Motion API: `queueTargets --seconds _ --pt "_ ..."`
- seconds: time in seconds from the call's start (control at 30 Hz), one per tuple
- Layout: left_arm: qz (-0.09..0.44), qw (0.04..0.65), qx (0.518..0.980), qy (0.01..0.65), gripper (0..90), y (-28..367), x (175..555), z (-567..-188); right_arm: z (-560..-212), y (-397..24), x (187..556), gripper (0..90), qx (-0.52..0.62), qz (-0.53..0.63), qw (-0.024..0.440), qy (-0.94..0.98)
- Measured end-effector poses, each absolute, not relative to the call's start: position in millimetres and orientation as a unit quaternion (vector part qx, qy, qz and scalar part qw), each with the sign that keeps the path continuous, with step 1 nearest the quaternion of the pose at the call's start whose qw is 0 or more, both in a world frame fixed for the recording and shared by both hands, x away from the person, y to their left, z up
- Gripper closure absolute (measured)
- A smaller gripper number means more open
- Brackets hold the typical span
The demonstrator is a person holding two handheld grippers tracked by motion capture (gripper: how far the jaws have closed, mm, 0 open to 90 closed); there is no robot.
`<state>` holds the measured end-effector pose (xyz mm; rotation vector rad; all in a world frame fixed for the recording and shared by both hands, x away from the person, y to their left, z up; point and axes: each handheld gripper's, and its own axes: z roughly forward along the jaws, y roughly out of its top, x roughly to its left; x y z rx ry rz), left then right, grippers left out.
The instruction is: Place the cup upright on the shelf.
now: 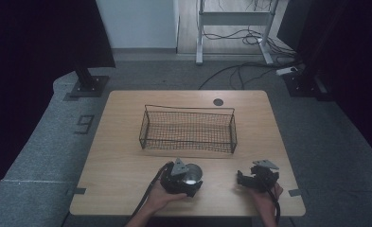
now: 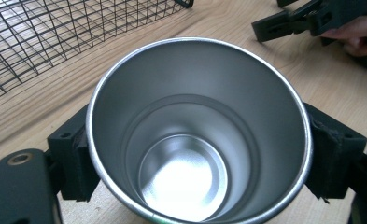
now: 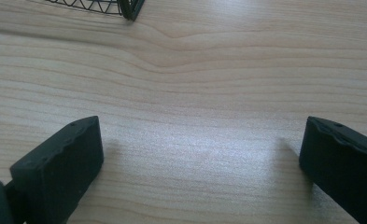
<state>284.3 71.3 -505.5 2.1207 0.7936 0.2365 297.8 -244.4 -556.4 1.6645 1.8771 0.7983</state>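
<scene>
A shiny steel cup stands upright on the wooden table near its front edge, mouth up and with nothing inside. My left gripper is shut on it. In the left gripper view the two black pads press against opposite sides of the cup just below its rim. My right gripper rests low over the table to the right of the cup. Its jaws stand wide open over bare wood, with nothing between them.
A black wire basket with nothing in it sits in the middle of the table, behind both grippers; its mesh is close behind the cup. A dark round grommet lies at the far edge. Cables trail on the floor beyond.
</scene>
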Motion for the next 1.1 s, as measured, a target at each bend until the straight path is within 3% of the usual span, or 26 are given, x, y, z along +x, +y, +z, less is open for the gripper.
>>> queueTargets --seconds 1.1 --pt "0.097 0.451 0.827 0.322 15.3 90.5 291.5 -475.0 -556.3 -244.5 297.7 0.0 0.612 0.293 0.252 0.690"
